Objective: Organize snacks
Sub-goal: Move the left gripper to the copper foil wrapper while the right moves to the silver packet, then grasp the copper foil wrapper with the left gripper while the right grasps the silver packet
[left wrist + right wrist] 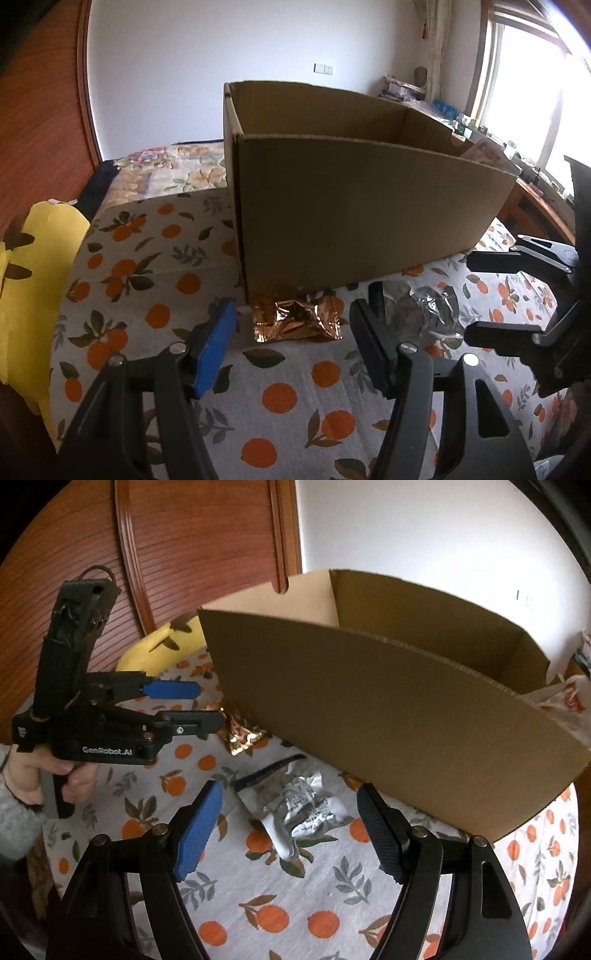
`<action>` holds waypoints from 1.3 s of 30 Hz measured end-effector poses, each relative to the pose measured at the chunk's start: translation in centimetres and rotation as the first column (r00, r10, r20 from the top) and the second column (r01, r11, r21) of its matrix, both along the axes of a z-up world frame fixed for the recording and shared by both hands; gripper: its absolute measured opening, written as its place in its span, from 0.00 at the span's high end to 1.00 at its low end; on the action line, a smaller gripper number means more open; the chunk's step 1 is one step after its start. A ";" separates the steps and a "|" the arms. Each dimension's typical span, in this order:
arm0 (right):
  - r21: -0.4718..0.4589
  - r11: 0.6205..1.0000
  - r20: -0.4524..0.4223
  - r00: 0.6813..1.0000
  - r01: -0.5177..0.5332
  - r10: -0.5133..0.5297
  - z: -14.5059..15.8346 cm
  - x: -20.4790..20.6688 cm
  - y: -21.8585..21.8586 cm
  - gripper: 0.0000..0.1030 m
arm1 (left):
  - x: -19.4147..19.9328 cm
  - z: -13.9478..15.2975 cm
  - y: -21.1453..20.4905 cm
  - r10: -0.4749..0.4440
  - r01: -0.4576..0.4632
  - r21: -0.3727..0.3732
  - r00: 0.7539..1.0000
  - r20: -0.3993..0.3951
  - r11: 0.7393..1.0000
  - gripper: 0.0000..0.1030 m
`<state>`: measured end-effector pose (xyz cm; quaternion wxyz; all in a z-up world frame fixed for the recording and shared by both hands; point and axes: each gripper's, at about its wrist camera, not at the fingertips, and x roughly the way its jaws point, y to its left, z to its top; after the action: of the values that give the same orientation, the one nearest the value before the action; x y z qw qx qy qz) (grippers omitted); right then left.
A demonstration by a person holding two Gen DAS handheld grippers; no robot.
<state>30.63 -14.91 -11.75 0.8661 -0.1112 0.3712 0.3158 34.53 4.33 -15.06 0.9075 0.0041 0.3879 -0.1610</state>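
Note:
A crumpled copper-gold foil snack packet lies on the orange-print cloth against the front bottom corner of an open cardboard box. My left gripper hovers just short of it, open, the packet showing in the gap between its fingertips and untouched. A silver foil packet lies to the right along the box's front wall. My right gripper is open above it, pads clear of the foil. Each gripper shows in the other's view: the right gripper and the left gripper, both with parted fingers.
A yellow plush toy lies at the cloth's left edge beside a wooden headboard. A white plastic bag with red print sticks up at the box's far right end. A hand holds the left gripper's handle. Cluttered shelves stand under the window.

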 end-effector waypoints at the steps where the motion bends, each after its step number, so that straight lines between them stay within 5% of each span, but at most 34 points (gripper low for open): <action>1: -0.001 1.000 -0.004 1.000 0.000 0.000 -0.2 0.2 0.1 0.25 | 0.1 -0.1 0.0 0.000 0.000 0.000 1.000 -0.007 1.000 0.38; 17: -0.043 0.999 -0.016 0.999 -0.031 0.030 -1.9 2.2 1.5 0.25 | 1.7 -1.7 -0.8 0.006 -0.005 0.024 0.998 -0.062 1.000 0.39; 21: -0.054 0.998 -0.019 0.999 -0.034 0.033 -2.3 2.6 1.9 0.25 | 1.4 -2.2 -1.4 0.002 0.002 0.059 0.997 -0.077 0.998 0.56; 28: -0.079 0.996 -0.025 0.999 -0.046 0.045 -2.8 2.7 2.4 0.25 | 0.7 -2.4 -1.8 -0.026 0.034 0.122 0.997 -0.072 0.992 0.72; 39: -0.145 0.983 -0.064 0.993 -0.108 0.100 -4.1 3.5 3.9 0.26 | 0.1 -1.2 -0.8 -0.031 0.033 0.039 0.998 -0.063 0.999 0.76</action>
<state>34.10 -11.03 -15.87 0.8269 -0.1856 0.4117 0.3352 34.62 3.53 -16.29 0.8921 0.0235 0.4190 -0.1676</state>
